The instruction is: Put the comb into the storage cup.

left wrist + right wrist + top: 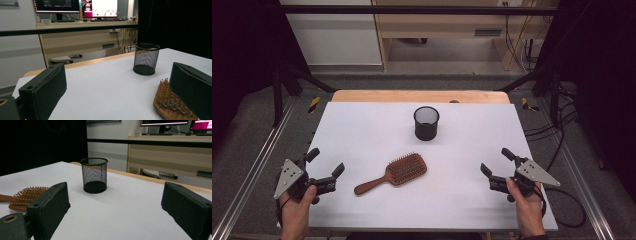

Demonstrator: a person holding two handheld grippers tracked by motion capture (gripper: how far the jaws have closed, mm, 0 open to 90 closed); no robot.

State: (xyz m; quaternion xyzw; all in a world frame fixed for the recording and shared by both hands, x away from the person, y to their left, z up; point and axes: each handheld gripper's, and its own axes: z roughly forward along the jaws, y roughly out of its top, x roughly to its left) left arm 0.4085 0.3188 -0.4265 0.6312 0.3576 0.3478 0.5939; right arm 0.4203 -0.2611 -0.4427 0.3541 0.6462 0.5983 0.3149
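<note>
white tabletop (362, 130), wooden hairbrush (393, 173), mesh cup (426, 123); both grippers' jaws apart

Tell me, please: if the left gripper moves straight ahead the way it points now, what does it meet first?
Probably the hairbrush: its bristled head lies just ahead of the open left gripper, toward one jaw's side. Depth is unclear; it might pass beside it.

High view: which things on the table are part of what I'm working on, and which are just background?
In play:
- wooden paddle hairbrush, lying bristles up between the grippers
- black mesh cup, upright and empty, beyond the brush
- left gripper and right gripper, both open, holding nothing

Background:
- white table
- monitors on the desk behind
- cables on the floor at the right
</note>
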